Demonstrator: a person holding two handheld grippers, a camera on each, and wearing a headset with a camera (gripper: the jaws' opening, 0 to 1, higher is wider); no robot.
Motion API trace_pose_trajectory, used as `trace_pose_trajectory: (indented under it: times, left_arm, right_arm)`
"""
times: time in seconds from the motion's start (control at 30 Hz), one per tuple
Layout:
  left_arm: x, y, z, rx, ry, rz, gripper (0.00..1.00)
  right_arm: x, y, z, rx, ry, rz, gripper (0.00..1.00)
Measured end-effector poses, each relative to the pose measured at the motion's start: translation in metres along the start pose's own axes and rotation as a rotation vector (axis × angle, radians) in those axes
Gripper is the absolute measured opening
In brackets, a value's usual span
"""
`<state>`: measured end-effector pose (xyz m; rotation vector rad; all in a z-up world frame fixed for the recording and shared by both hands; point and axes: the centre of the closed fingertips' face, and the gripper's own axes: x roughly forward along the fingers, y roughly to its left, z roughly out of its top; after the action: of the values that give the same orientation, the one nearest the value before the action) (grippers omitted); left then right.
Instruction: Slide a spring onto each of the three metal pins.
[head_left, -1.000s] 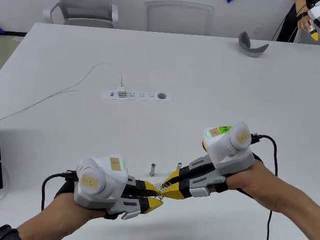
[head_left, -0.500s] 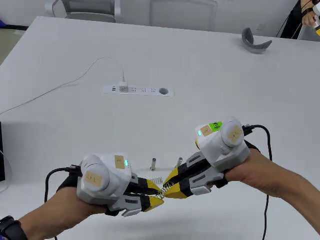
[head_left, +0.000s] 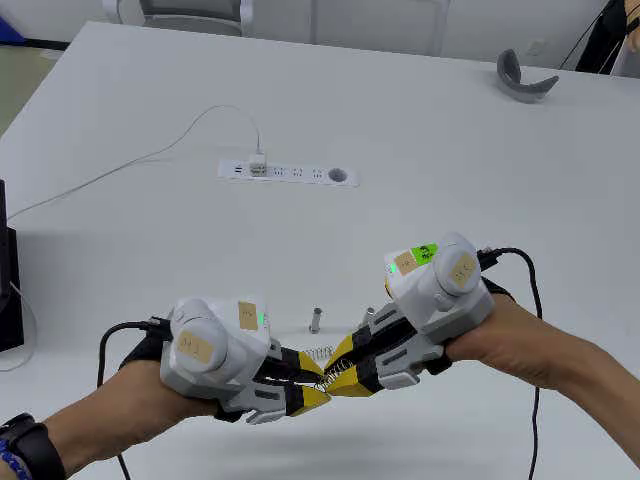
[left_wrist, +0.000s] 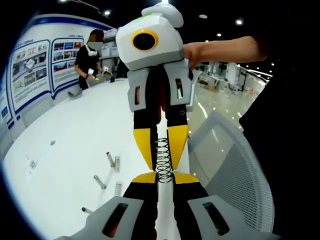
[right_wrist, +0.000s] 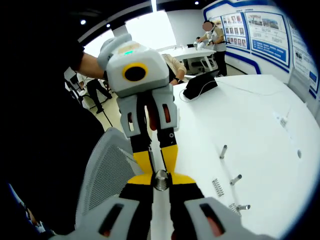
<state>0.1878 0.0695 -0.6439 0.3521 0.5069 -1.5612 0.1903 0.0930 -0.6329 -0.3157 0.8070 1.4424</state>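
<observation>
White table (head_left: 480, 180) takes most of the room in front of the person, with a white power strip (head_left: 288, 172) in its middle and a thin white cable (head_left: 150, 155) running from it to the left edge. At the far right corner lies a grey curved object (head_left: 527, 78).

Close to the near edge the person holds both tools nose to nose above the table. The left gripper (left_wrist: 165, 178) has its yellow jaws closed on one end of a small spring (left_wrist: 163, 157). The right gripper (right_wrist: 160, 178) comes from the opposite side, and its jaws are closed on the other end of the same spring, so the spring is stretched between the two tips in the air.

Just behind the tips, three metal pins (left_wrist: 99, 182) stand on the table in a short row. Two loose springs (left_wrist: 118, 188) lie on the table beside the pins, not on them.
</observation>
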Motion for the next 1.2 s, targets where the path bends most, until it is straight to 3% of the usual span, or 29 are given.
trace_pose_trajectory:
  times: [0.4, 0.63, 1.0, 1.2]
  left_arm:
    - [-0.004, 0.000, -0.016, -0.036, -0.010, 0.021, 0.11]
    - [-0.011, 0.001, -0.036, -0.063, 0.007, 0.046, 0.12]
    - [-0.029, 0.020, -0.064, -0.177, -0.010, 0.166, 0.21]
    - [-0.039, 0.034, -0.072, -0.219, -0.024, 0.248, 0.24]
  right_arm:
    - [0.014, -0.001, -0.003, 0.010, 0.018, -0.004, 0.12]
    - [0.017, -0.005, -0.003, 0.013, 0.019, -0.025, 0.12]
    - [0.013, -0.027, -0.014, 0.037, 0.046, -0.111, 0.12]
    - [0.015, -0.039, -0.017, 0.061, 0.064, -0.136, 0.13]
